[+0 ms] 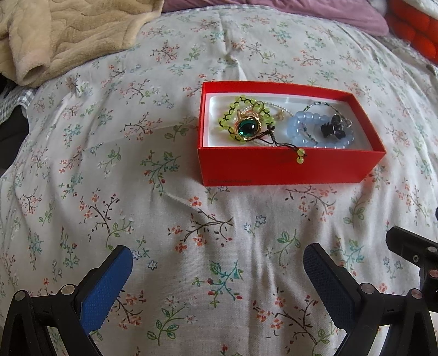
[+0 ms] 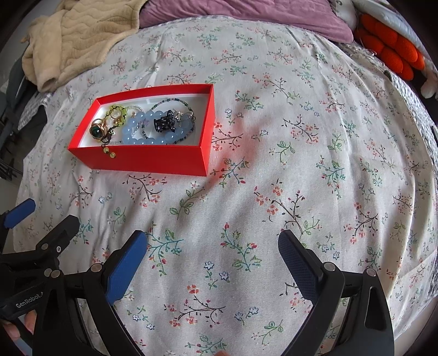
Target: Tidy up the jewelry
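Note:
A red box sits on the floral bedspread with several pieces of jewelry inside. In it lie a yellow-green bead bracelet whose cord tail hangs over the front wall, a gold ring with a green stone, a pale blue bead bracelet, a black hair claw and a thin dark bead chain. My left gripper is open, well short of the box. My right gripper is open too, to the box's near right.
A beige quilted blanket lies at the back left. A purple pillow and an orange plush object sit at the back right. The other gripper's black frame shows at the right wrist view's left edge.

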The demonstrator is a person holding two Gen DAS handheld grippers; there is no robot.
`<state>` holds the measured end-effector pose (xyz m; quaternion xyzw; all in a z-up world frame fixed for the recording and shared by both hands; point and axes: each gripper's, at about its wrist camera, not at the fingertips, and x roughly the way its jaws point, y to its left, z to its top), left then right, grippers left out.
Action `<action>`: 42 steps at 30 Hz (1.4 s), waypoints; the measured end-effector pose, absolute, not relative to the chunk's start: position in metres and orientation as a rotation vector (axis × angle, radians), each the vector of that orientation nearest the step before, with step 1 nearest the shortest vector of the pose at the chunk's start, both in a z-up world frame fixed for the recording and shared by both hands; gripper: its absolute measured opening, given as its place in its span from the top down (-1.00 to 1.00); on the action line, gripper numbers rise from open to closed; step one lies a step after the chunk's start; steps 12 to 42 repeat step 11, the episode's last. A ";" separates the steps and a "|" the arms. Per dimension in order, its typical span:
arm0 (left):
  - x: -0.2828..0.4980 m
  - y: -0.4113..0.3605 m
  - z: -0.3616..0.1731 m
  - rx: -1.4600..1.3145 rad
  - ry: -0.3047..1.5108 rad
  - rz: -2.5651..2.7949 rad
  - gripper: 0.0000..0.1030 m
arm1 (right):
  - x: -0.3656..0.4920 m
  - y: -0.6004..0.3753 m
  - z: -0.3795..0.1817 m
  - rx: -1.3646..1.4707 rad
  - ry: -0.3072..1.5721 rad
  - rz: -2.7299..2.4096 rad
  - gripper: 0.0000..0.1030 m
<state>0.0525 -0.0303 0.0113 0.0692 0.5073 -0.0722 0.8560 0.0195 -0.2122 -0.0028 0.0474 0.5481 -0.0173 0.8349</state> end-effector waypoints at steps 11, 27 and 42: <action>0.049 -0.031 0.005 0.144 1.068 -0.158 -0.99 | 0.018 -0.204 -0.002 0.050 1.150 -0.044 -0.90; 0.049 -0.031 0.005 0.144 1.068 -0.158 -0.99 | 0.018 -0.204 -0.002 0.050 1.150 -0.044 -0.90; 0.049 -0.031 0.005 0.144 1.068 -0.158 -0.99 | 0.018 -0.204 -0.002 0.050 1.150 -0.044 -0.90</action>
